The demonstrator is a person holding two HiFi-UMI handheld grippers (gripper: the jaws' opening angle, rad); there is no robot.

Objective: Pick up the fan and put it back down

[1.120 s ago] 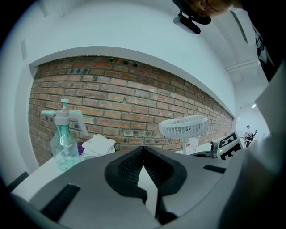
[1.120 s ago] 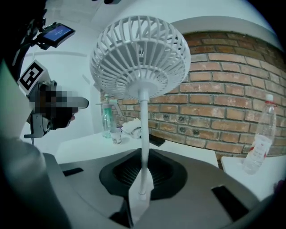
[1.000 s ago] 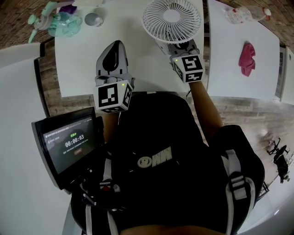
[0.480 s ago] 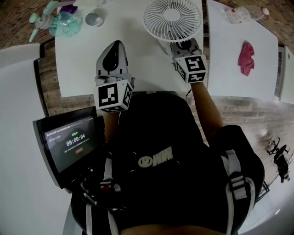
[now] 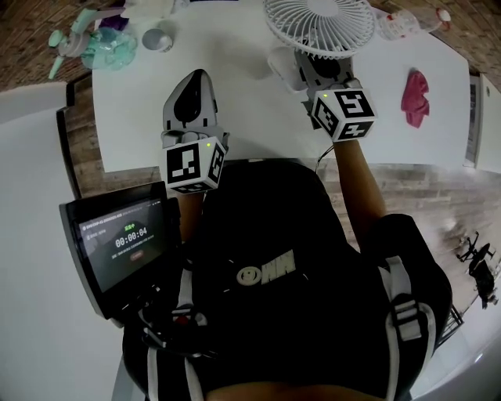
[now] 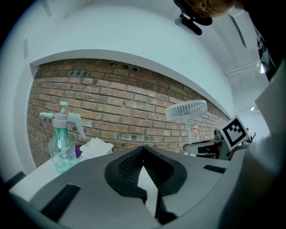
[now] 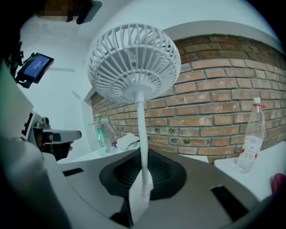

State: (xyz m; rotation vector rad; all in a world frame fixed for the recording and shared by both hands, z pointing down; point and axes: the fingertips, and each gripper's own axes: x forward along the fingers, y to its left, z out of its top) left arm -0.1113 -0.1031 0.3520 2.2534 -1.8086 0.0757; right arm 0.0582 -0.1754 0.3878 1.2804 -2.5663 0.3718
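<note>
A white fan (image 5: 317, 23) with a round grille, a thin stem and a white base hangs above the white table (image 5: 133, 117). My right gripper (image 5: 317, 69) is shut on its stem just below the head. In the right gripper view the stem (image 7: 142, 134) runs up between the jaws to the grille (image 7: 134, 62). My left gripper (image 5: 194, 82) hovers over the table's near left part, jaws together with nothing between them; from its own view (image 6: 144, 150) the fan (image 6: 187, 109) shows far to the right.
A green spray bottle (image 5: 102, 39) and a small silver object (image 5: 156, 37) stand at the table's far left. A clear plastic bottle (image 5: 407, 22) and a pink cloth (image 5: 415, 86) lie to the right. A tablet with a timer (image 5: 121, 243) sits low on the left.
The right gripper has risen with the fan, which now sits higher and further right in the head view. The left gripper has kept still.
</note>
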